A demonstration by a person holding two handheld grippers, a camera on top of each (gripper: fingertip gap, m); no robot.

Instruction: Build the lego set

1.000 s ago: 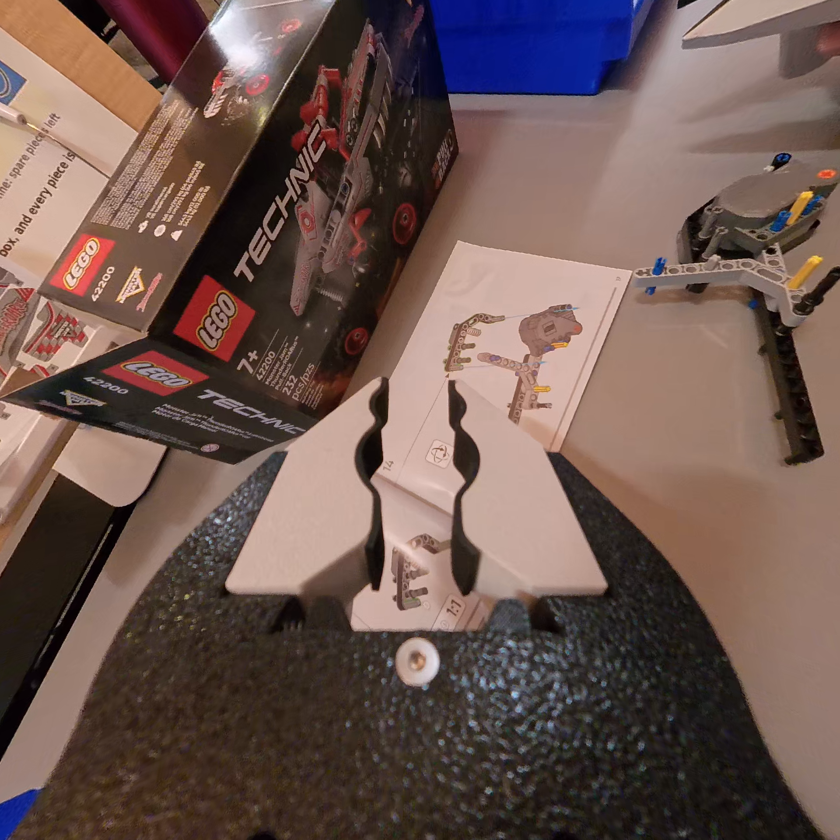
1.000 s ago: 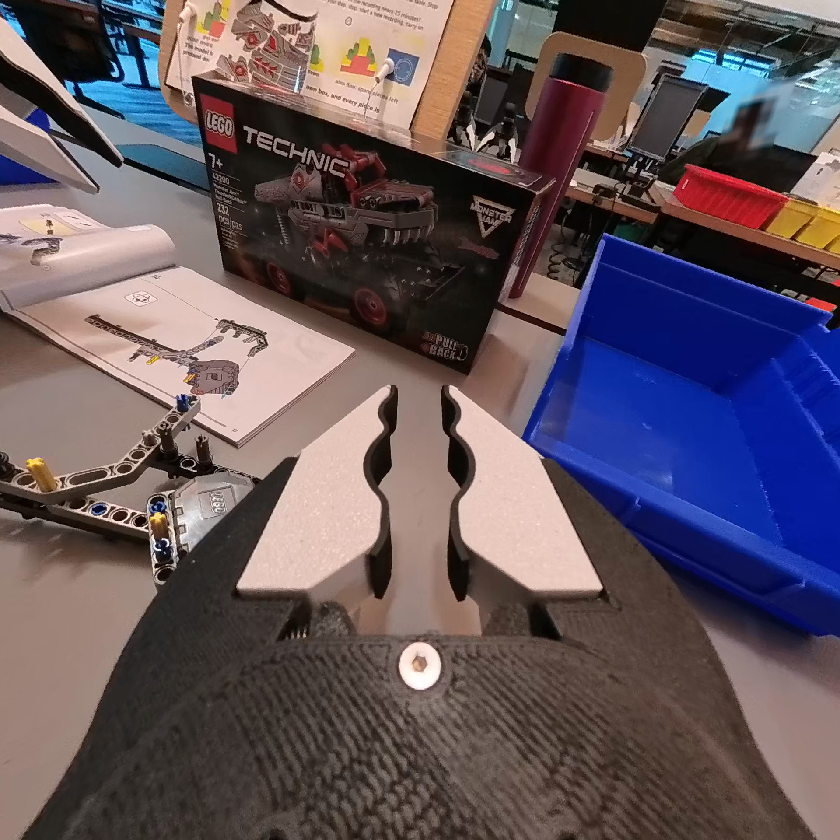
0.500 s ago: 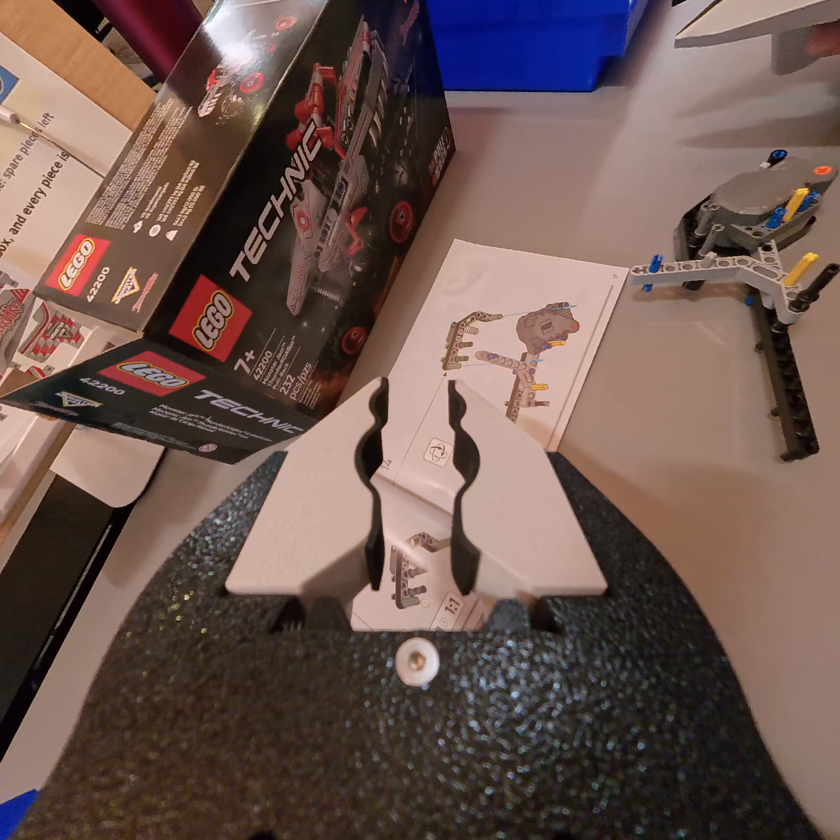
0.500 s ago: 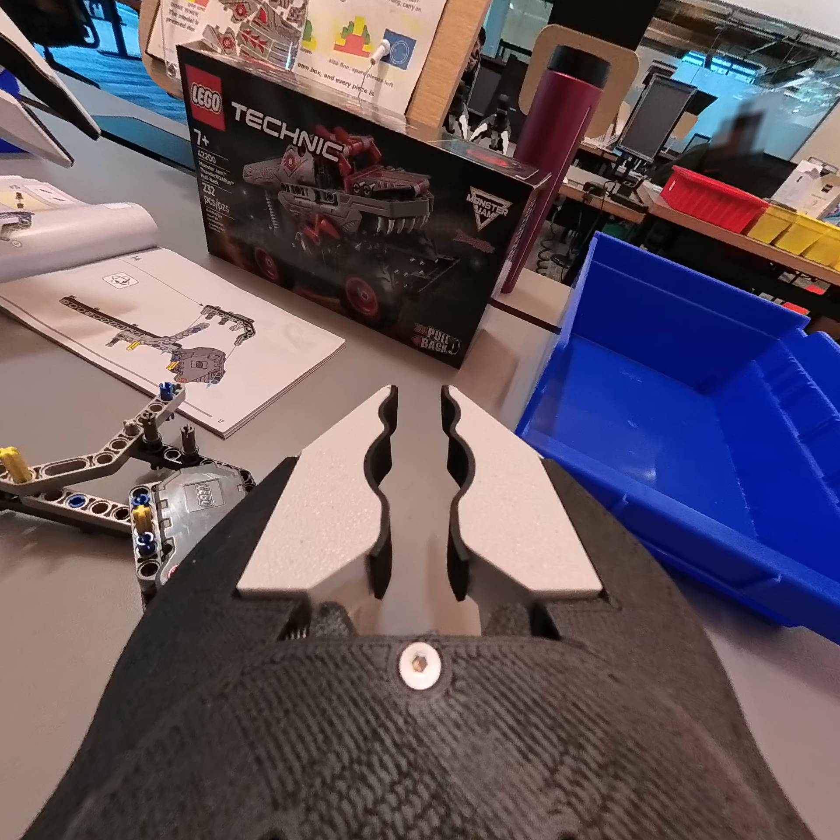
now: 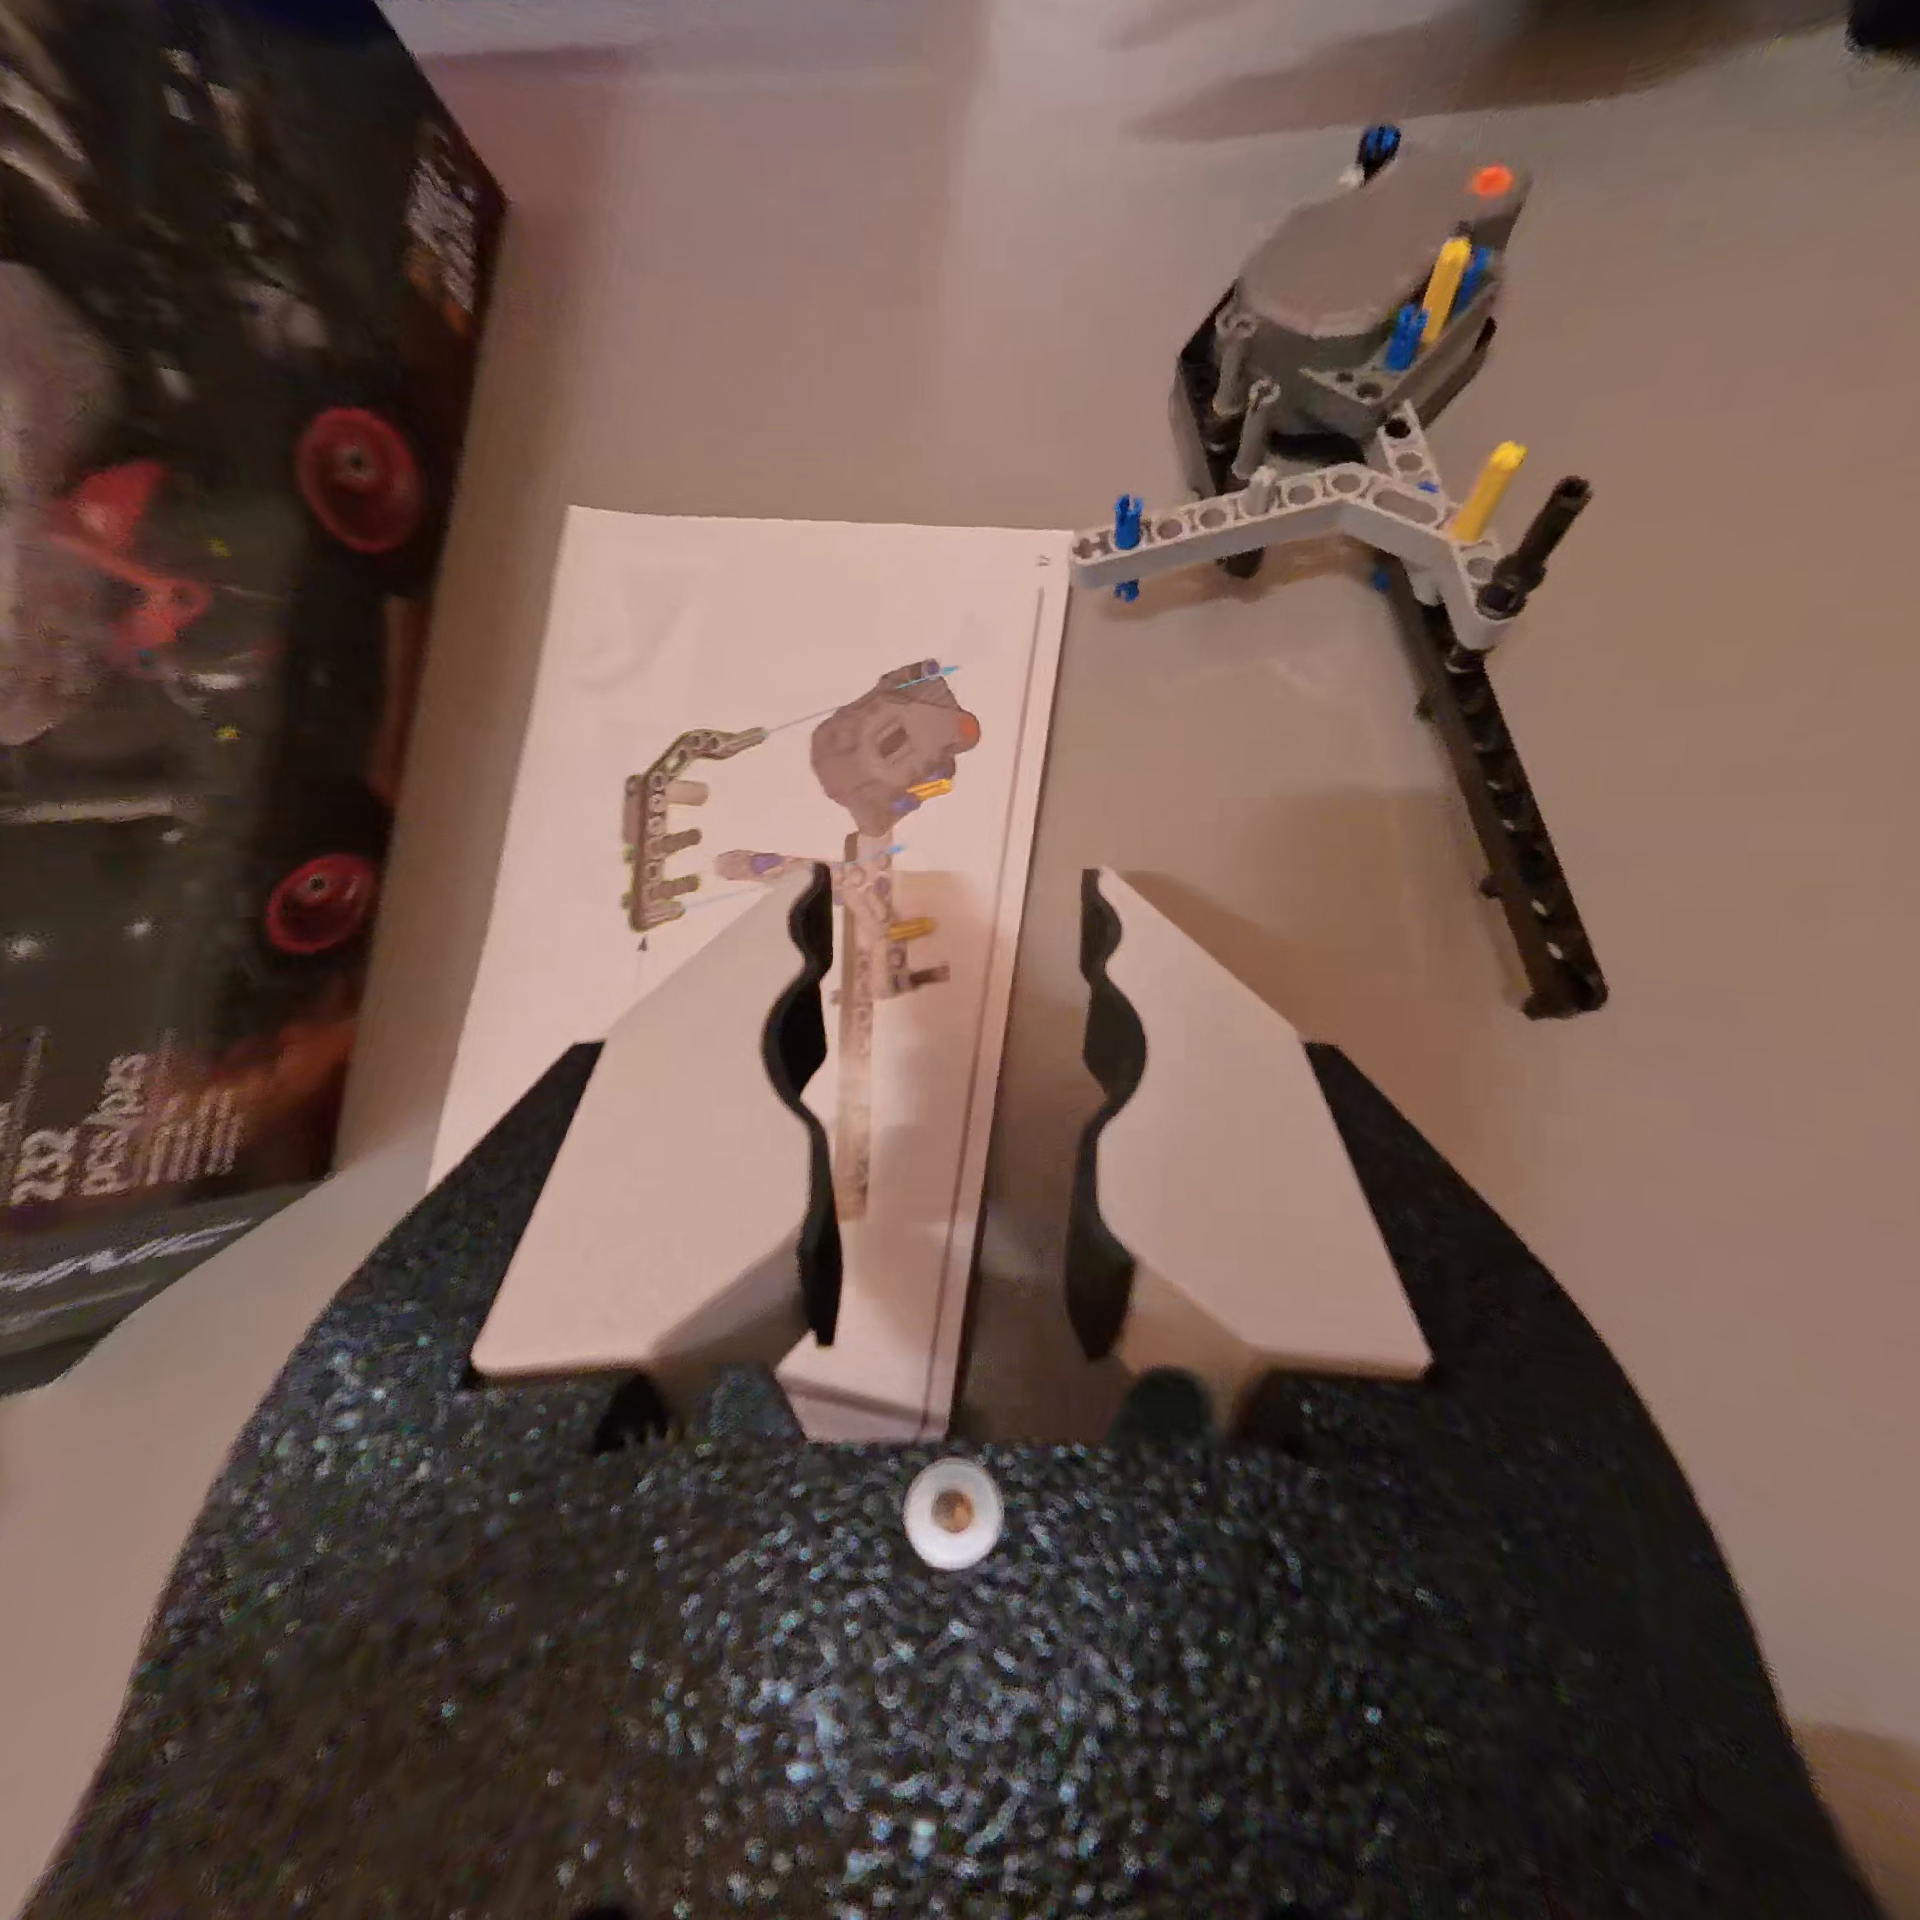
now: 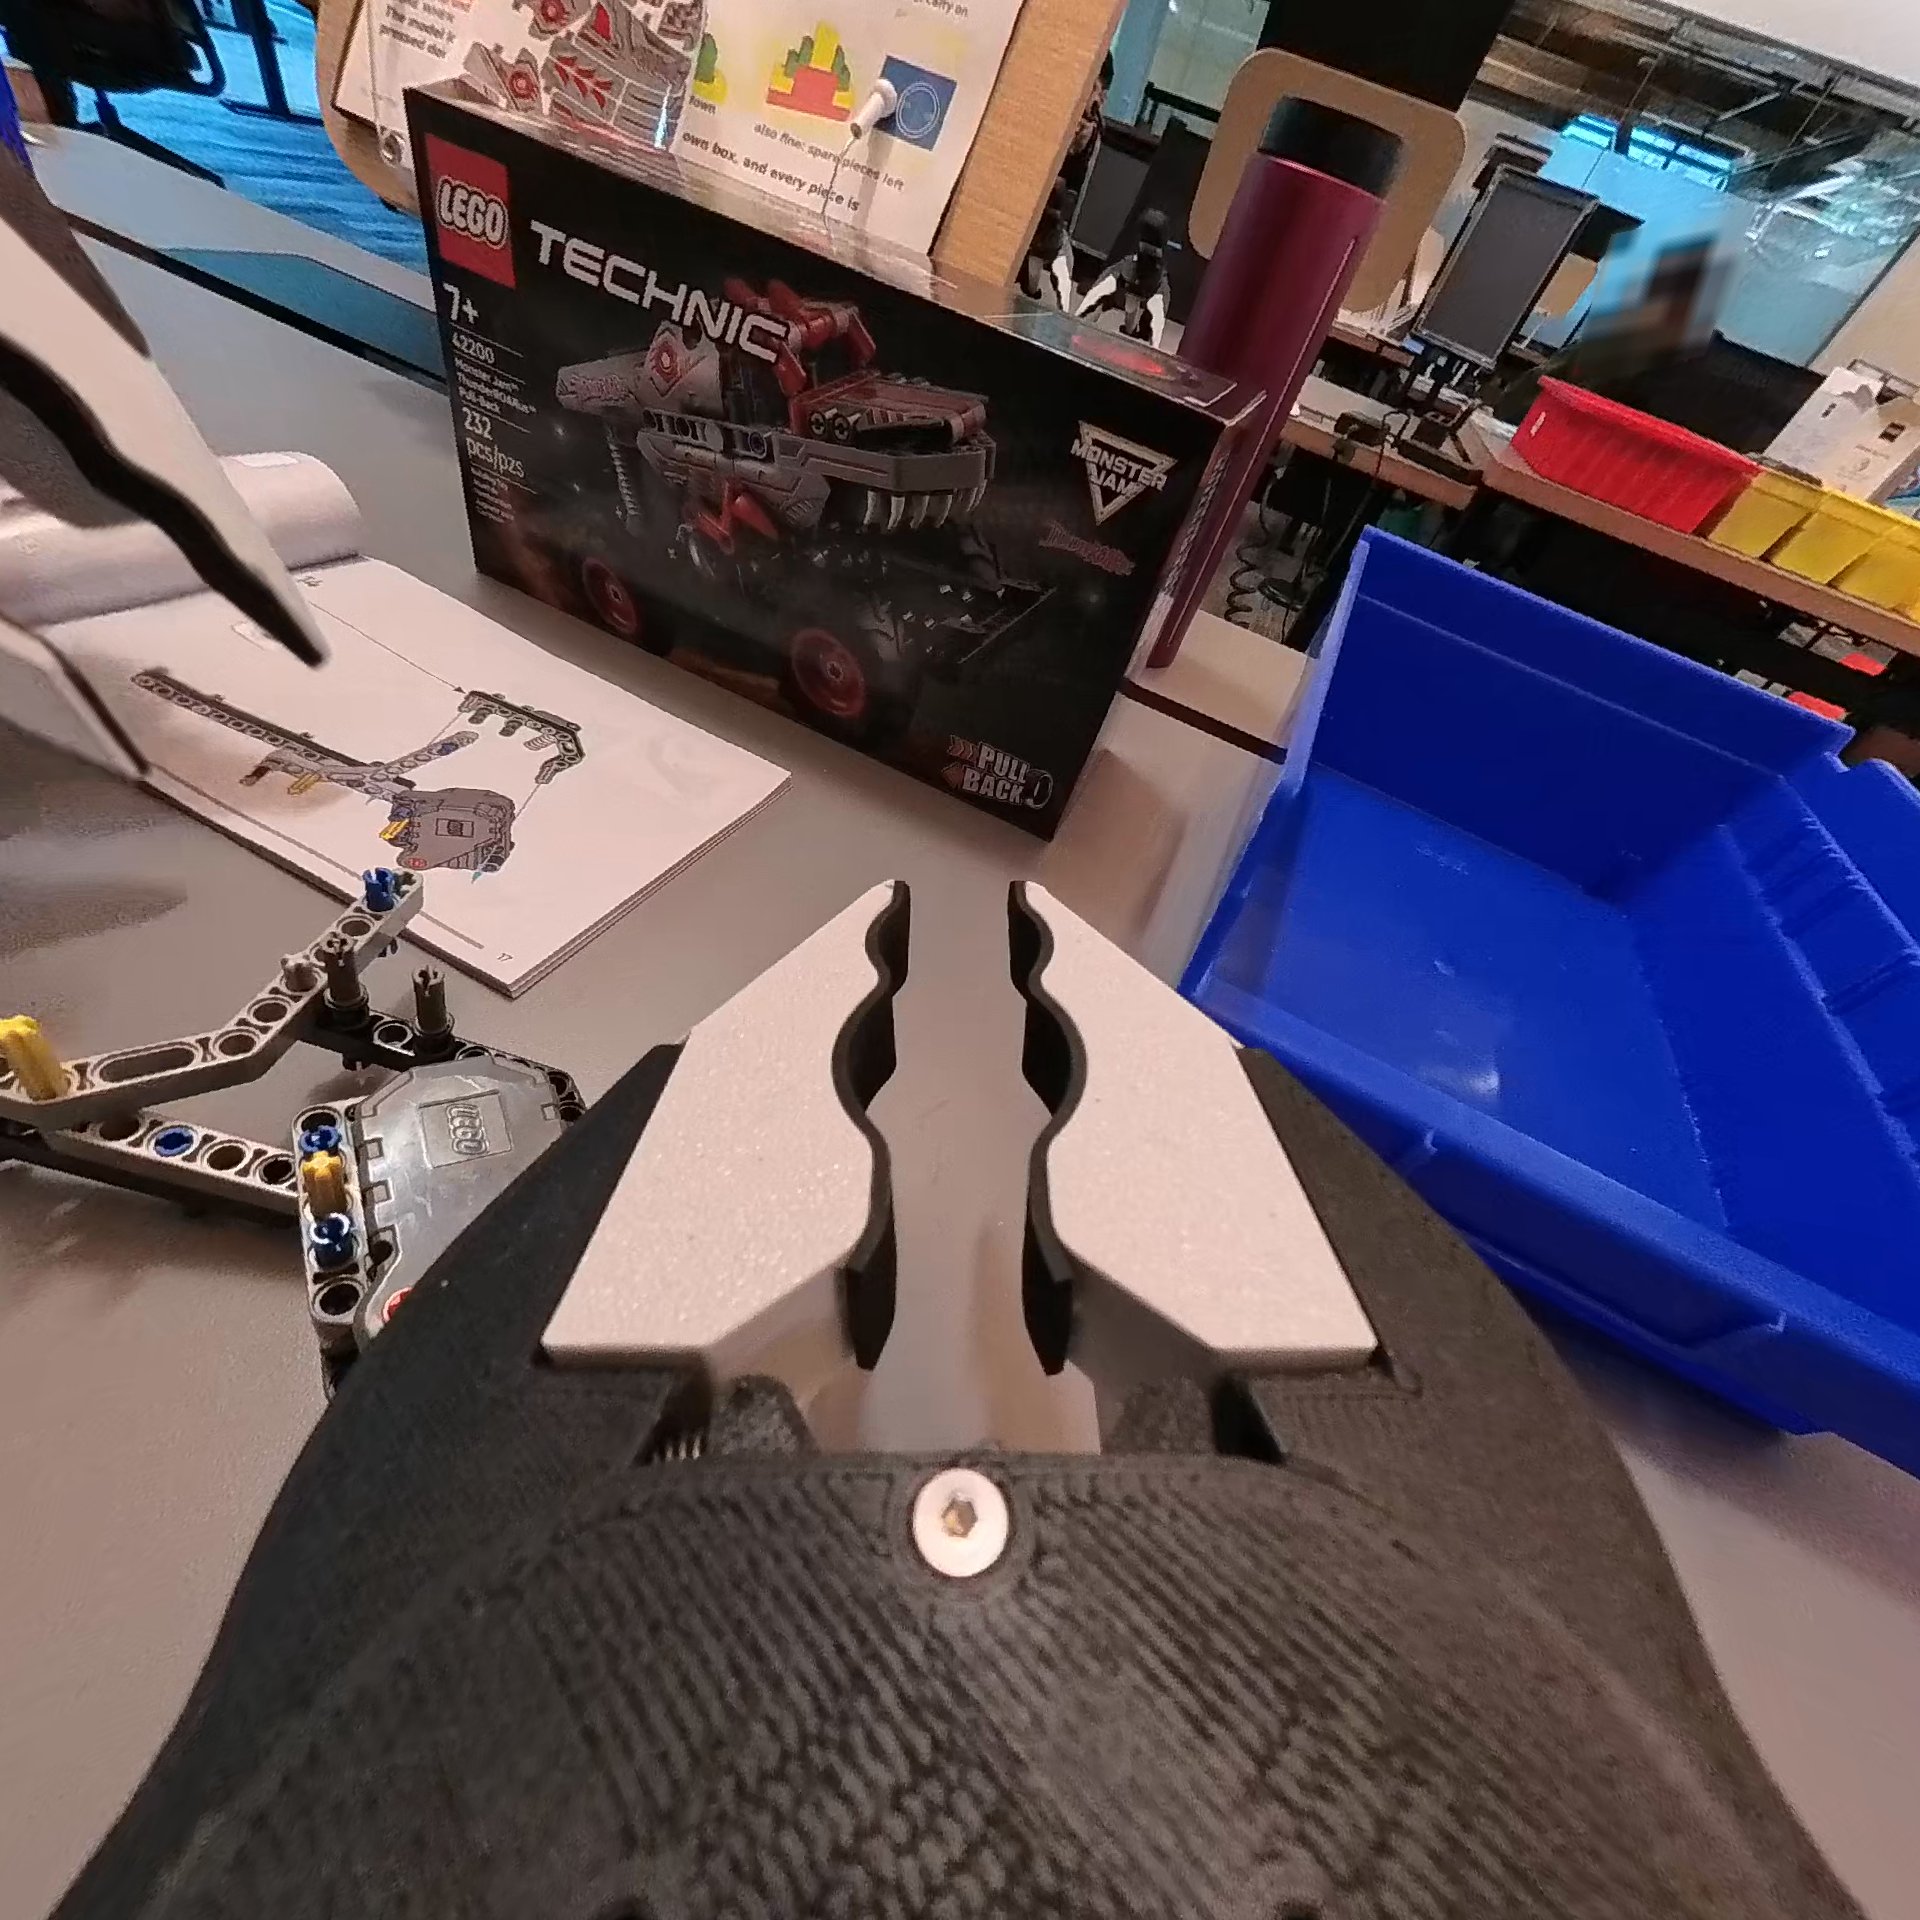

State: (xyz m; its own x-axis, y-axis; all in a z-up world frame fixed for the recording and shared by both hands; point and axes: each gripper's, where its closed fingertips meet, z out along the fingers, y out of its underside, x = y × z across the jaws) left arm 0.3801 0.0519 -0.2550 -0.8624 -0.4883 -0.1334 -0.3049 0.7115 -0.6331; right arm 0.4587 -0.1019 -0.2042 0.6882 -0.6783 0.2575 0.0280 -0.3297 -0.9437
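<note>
We saw a plain grey table [image 6: 727,935] carrying everything; the set's dark box [image 6: 831,499] stood upright on it and served as our landmark; in front of the box an open instruction booklet [image 6: 582,800] lay flat, well apart from it; just past the booklet's near corner, farther from the box, rested the half-built grey assembly [image 5: 1382,416] with its black beam; to the box's right sat a blue bin [image 6: 1558,987]; a maroon bottle [image 6: 1268,343] stood behind the box's right end.

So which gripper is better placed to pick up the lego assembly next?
Probably the left gripper: its jaws gape wide and empty, and the assembly lies ahead to its right. The right gripper points toward the blue bin, with the assembly off to its left.
</note>
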